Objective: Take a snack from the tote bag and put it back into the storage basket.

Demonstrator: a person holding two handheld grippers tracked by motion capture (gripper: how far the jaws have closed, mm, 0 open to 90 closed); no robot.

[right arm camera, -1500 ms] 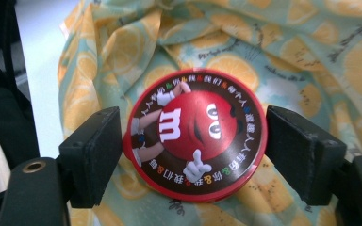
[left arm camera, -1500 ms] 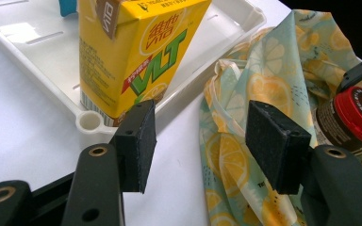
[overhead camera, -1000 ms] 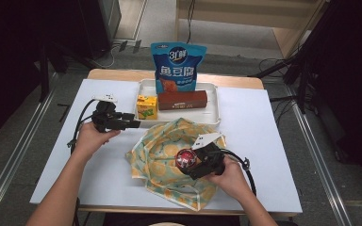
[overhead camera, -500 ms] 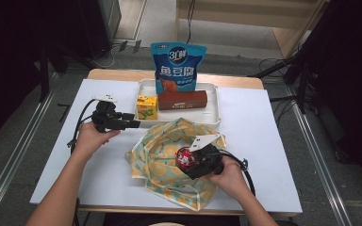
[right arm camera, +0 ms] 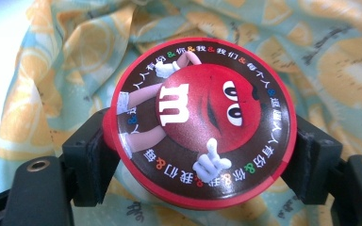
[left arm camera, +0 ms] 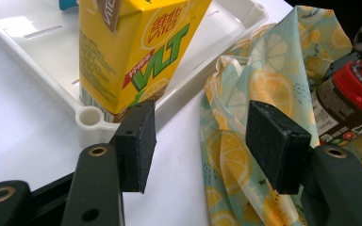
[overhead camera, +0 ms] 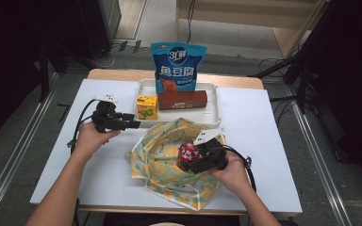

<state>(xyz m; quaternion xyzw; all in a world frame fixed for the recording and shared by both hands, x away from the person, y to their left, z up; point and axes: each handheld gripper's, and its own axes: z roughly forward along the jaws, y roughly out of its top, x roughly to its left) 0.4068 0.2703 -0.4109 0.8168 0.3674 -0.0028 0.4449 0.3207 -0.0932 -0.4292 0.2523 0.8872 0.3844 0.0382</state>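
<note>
A lidded jar [overhead camera: 187,154] is held between the jaws of the right gripper [overhead camera: 195,160], over a cloth bag [overhead camera: 165,165]. A drink carton [overhead camera: 147,107] is set in a tray [overhead camera: 215,106] just ahead of the left gripper [overhead camera: 133,121], the bag at its right.

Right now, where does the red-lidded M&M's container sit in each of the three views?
High view: M&M's container lower centre, in the right gripper.
Left gripper view: far right edge, beyond the jaws.
Right gripper view: centre, lid facing the camera, clamped between the jaws.
Shared landmark: lemon-print cloth bag beneath it.
</note>
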